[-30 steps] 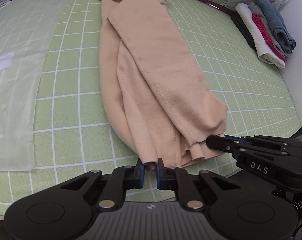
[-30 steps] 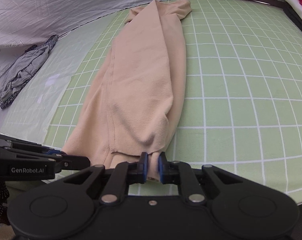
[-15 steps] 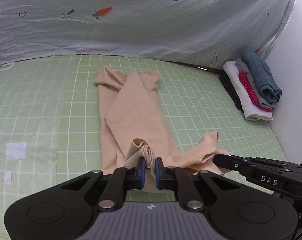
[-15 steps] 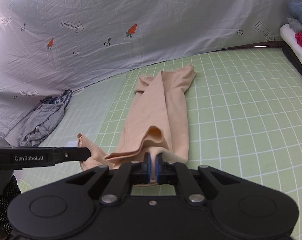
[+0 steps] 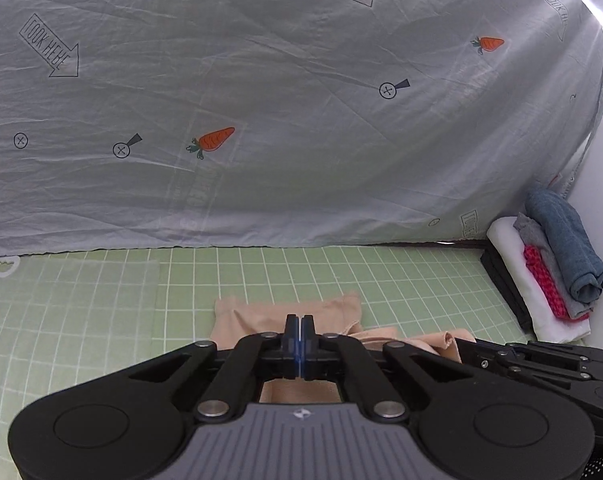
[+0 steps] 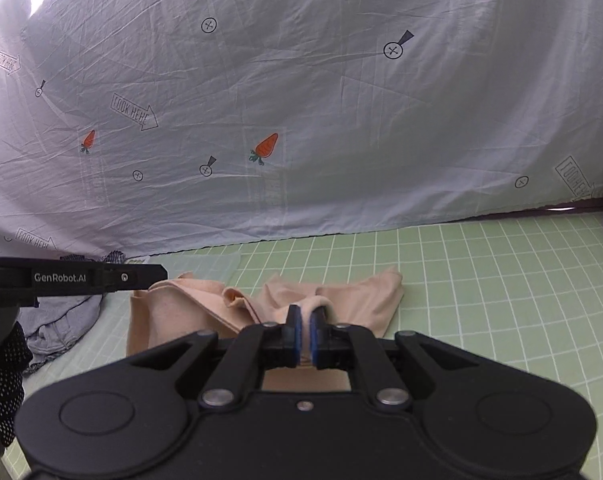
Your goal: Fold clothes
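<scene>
A beige garment [image 5: 253, 312] lies on the green grid mat [image 5: 401, 280], with its near end lifted and carried over its far part. My left gripper [image 5: 300, 322] is shut on the garment's hem; the fabric hangs below the jaws. My right gripper [image 6: 305, 316] is shut on another part of the same hem [image 6: 317, 303], which bulges between the pads. The garment also shows in the right wrist view [image 6: 365, 300]. The right gripper's body appears at the lower right of the left wrist view [image 5: 541, 360], close beside the left one.
A stack of folded clothes [image 5: 553, 268] stands at the mat's right edge. A crumpled grey garment [image 6: 61, 320] lies at the left. A printed grey sheet [image 5: 301, 120] hangs behind the mat. A clear plastic sheet [image 5: 61, 300] covers the mat's left part.
Both grippers have lifted the garment's near hem and carried it forward toward the far end. The views have tilted up to the hanging sheet.
</scene>
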`<state>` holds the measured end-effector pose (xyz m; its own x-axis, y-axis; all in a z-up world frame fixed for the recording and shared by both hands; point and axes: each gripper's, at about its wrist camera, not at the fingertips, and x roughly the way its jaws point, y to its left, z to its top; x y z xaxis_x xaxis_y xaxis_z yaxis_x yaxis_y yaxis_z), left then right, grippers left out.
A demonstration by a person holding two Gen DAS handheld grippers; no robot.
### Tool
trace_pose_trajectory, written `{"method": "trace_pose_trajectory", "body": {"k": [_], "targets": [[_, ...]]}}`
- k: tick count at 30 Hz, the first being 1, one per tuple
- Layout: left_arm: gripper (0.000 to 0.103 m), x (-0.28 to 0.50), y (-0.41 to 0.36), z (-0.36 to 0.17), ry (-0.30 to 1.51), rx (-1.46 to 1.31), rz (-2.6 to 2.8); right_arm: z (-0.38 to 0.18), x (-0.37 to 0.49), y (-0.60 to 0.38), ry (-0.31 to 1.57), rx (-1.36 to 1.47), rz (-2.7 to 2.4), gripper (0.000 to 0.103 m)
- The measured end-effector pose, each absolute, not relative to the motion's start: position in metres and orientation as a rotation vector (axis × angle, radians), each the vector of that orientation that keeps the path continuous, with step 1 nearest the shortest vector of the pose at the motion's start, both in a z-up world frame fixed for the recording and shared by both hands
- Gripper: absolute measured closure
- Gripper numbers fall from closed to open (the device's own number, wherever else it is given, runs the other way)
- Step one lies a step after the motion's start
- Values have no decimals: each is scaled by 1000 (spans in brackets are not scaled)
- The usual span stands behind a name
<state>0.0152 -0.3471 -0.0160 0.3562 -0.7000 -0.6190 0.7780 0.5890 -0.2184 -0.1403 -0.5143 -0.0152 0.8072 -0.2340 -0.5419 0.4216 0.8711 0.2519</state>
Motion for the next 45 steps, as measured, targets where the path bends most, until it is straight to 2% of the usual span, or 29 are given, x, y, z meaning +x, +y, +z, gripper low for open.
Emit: {"method": "trace_pose_trajectory", "body": {"k": [9, 13, 17, 18, 19, 21, 23, 24, 25, 28, 30, 34, 36, 41, 45], "targets": [[103, 157, -431, -100, 887, 52, -831, -91, -17, -618, 637, 465, -430, 98], [103, 194, -433, -141, 963, 13, -732, -130, 14, -640, 713, 498, -423, 98], [103, 200, -415, -150, 1020, -28, -675, -139, 15, -648, 698, 542, -411, 93], [103, 197, -408, -149, 1031, -49, -673, -136, 11, -650, 677, 561, -412, 86], [103, 194, -401, -148, 1041, -70, -672, -133, 6, -652, 655, 580, -413, 72], [101, 185, -388, -144, 1060, -105, -662, -123, -4, -655, 622, 591, -426, 55], [96, 175, -376, -137, 1073, -143, -654, -113, -15, -657, 594, 598, -439, 55], [87, 170, -370, -133, 1078, -167, -653, -108, -22, -657, 582, 602, -443, 53], [78, 165, -364, -131, 1086, -200, -662, -104, -28, -657, 570, 608, -441, 51], [65, 148, -351, -127, 1118, -290, -716, -106, -46, -654, 576, 666, -417, 41], [57, 136, -353, -129, 1149, -301, -763, -119, -57, -651, 603, 740, -401, 41], [56, 106, -362, -135, 1186, -247, -827, -143, -75, -633, 643, 847, -404, 52], [56, 96, -362, -136, 1184, -196, -830, -146, -87, -619, 638, 884, -418, 54], [56, 86, -355, -142, 1199, -102, -823, -148, -116, -585, 667, 953, -399, 54], [56, 97, -347, -149, 1233, -127, -827, -143, -123, -575, 687, 907, -391, 51]]}}
